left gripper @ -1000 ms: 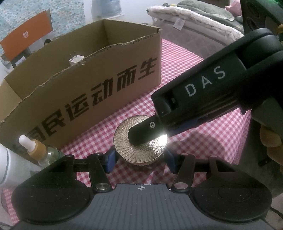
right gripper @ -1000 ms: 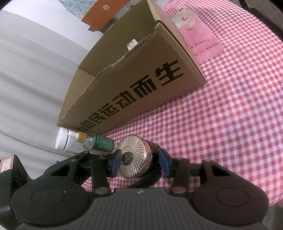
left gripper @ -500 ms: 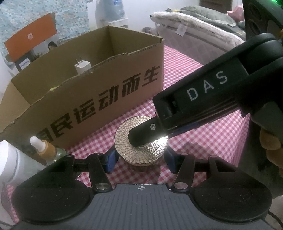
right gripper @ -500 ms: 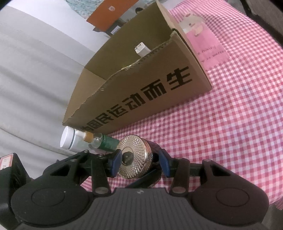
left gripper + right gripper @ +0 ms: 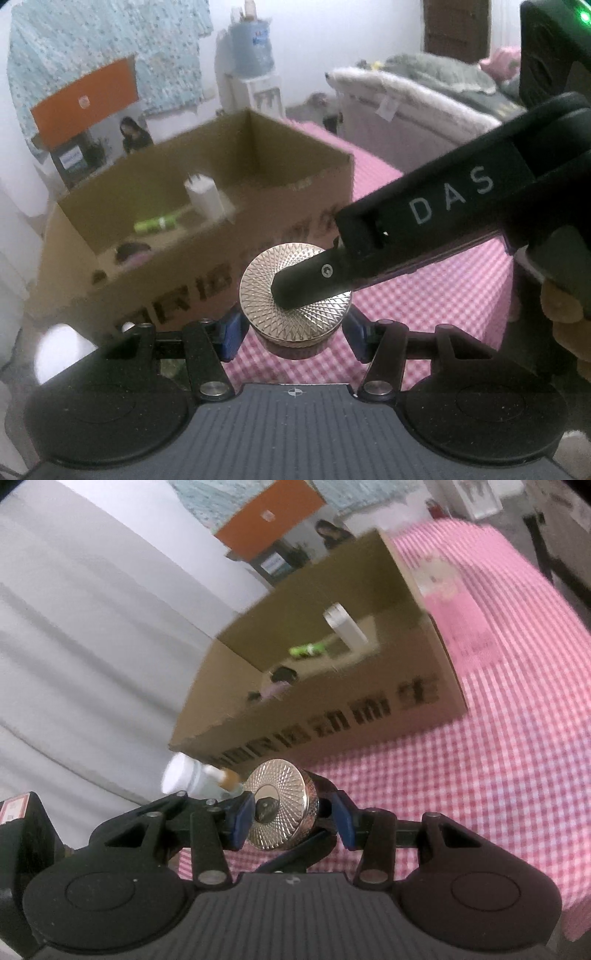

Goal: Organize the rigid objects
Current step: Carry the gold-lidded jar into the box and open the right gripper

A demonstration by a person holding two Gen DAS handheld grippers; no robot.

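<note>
A round jar with a gold patterned lid (image 5: 258, 288) hangs above the pink checked tablecloth (image 5: 424, 302), just in front of the open cardboard box (image 5: 166, 280). My left gripper (image 5: 295, 332) is shut on the jar's sides with its blue pads. One black finger (image 5: 314, 280) of my right gripper presses on top of the lid. In the right wrist view the jar (image 5: 284, 794) sits sideways between the blue pads of my right gripper (image 5: 291, 819), which is shut on it top and bottom. The box (image 5: 351, 716) lies just beyond.
Inside the box are a white charger plug (image 5: 205, 197), a green tube (image 5: 155, 224) and a dark round item (image 5: 129, 251). A white bottle (image 5: 181, 775) and a dropper bottle (image 5: 229, 777) stand beside the box's left end. A pink cloth (image 5: 454, 602) lies right of the box.
Both grippers have risen together with the jar held between them. The view now looks over the box's front wall onto its contents. The bottles have slid down toward the frame edges.
</note>
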